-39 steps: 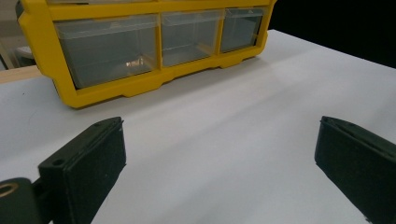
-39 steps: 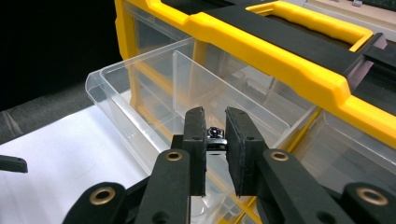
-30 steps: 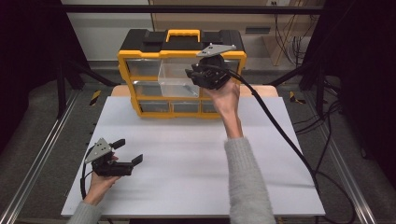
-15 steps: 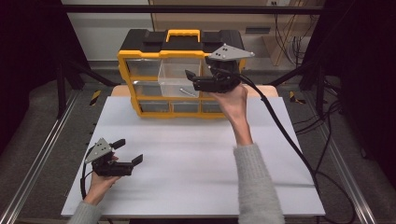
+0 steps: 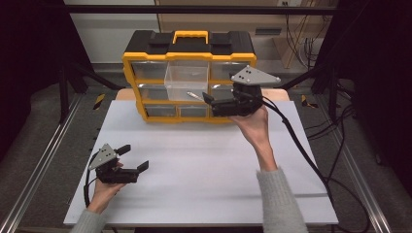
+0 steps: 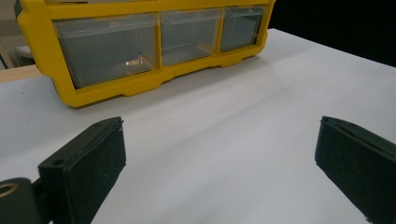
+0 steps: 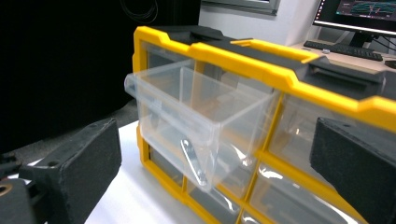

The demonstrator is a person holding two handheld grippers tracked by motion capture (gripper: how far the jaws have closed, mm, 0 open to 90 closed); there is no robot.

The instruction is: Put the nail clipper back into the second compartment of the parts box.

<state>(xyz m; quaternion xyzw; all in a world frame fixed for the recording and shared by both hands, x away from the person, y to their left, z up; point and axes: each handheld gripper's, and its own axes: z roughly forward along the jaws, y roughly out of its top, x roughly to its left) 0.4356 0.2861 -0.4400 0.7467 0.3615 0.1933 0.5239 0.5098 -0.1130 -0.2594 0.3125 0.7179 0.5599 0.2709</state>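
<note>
Right gripper view: clear drawer (image 7: 187, 116) pulled out, small metal piece (image 7: 194, 161) inside.

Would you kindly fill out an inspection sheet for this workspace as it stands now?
Surface: white table top, bare apart from the organiser.
Job's things: yellow drawer organiser at the far edge; its clear middle drawer is pulled out, with a small metal piece showing through its front.
Clutter: nothing seen.
Grippers: right gripper beside the open drawer, its jaws have just been opening, nothing between them; left gripper low over the near left of the table, open and empty.
Cables: a black cable trails from the right gripper off the table's right side.
Surroundings: dark frame rails, grey floor, loose wires at the right.
</note>
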